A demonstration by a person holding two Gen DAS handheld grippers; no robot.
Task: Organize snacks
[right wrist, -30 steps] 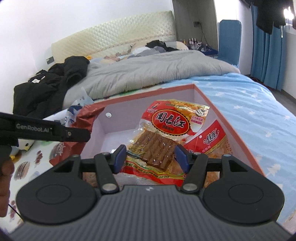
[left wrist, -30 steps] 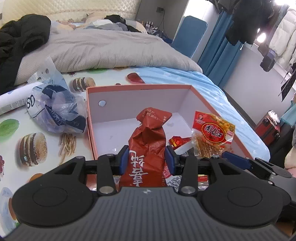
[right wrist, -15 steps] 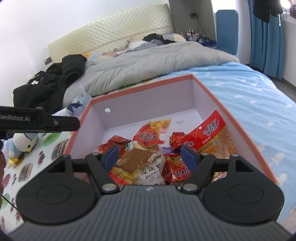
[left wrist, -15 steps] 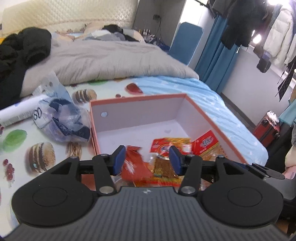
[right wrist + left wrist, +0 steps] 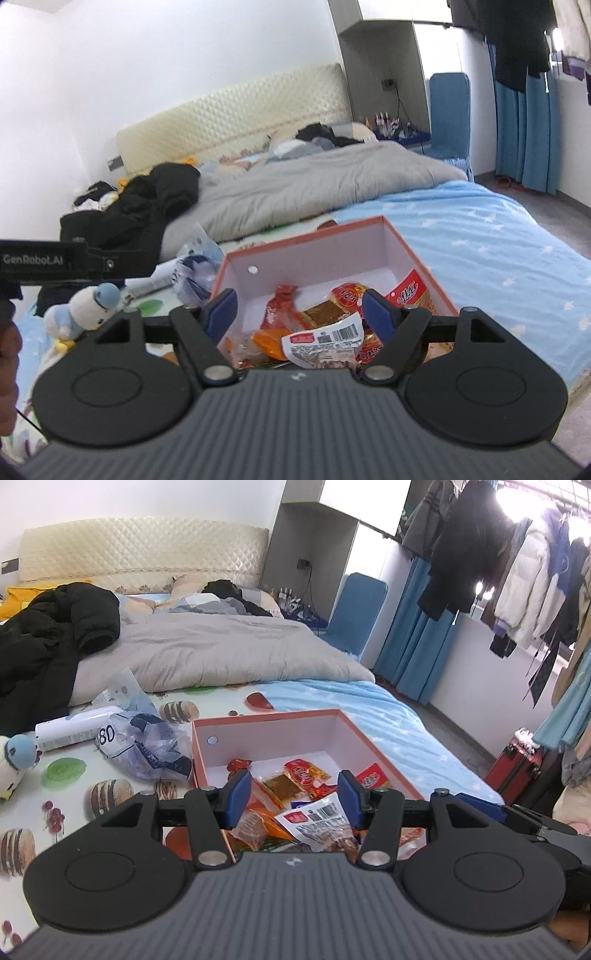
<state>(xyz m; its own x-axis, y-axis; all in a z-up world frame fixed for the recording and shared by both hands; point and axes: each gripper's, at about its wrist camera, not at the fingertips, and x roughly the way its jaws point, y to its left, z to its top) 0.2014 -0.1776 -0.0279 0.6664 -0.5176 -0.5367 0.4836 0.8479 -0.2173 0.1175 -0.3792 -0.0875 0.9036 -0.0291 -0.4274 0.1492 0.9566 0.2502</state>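
Both grippers are hanging slack and holding nothing — the left gripper (image 5: 291, 794) and right gripper (image 5: 299, 314) are hovering above the near end of the box (image 5: 266, 717), jaws spread wide. Beneath them the snacks (image 5: 306, 775) are lying heaped inside, probably gathered so they stop scattering over the bed (image 5: 388, 716). Beyond the box a crumpled bag (image 5: 147, 746) is resting on the mat — likely next for sorting.

grey duvet (image 5: 221, 653) | black jacket (image 5: 55, 627) | plush penguin (image 5: 83, 310) | red suitcase (image 5: 517, 760)
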